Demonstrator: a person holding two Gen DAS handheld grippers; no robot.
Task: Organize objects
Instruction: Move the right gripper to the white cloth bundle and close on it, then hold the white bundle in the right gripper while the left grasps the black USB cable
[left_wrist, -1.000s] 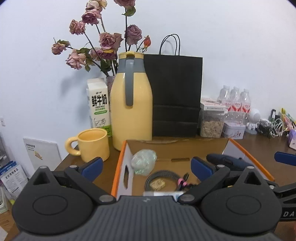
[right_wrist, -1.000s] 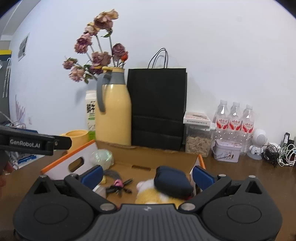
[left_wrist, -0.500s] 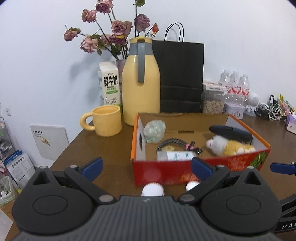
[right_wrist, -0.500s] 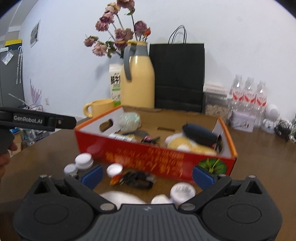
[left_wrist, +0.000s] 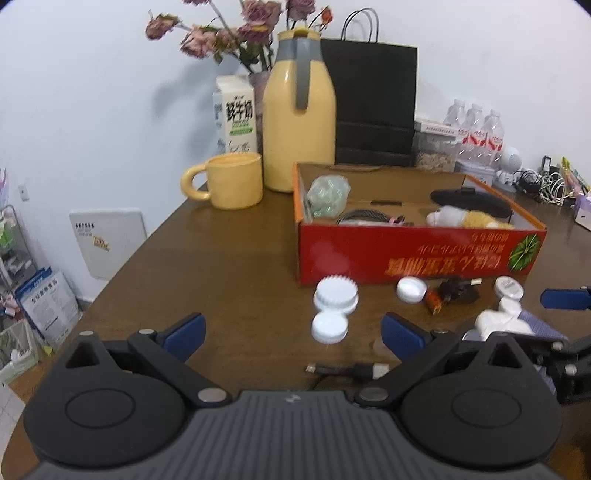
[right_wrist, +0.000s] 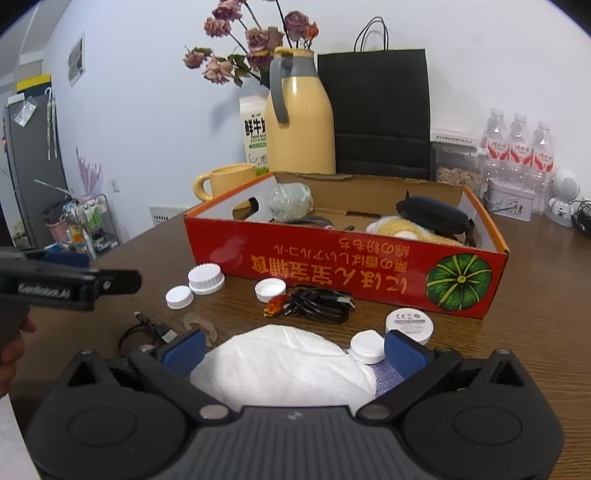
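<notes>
Both tongs (left_wrist: 291, 330) retreated (box (left_wrist: 413, 254) farther)

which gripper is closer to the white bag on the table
Right. The right gripper has its open fingers on either side of the white bag; the left gripper sits off to the bag's left.

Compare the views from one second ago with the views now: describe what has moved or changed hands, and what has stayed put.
Both grippers have drawn back from over the red box toward the table's near edge. The left gripper is open and empty; the right gripper is open around a white bag without gripping it. Nothing was picked up or released. The box's contents, white caps, black cable and yellow jug look unmoved.
</notes>
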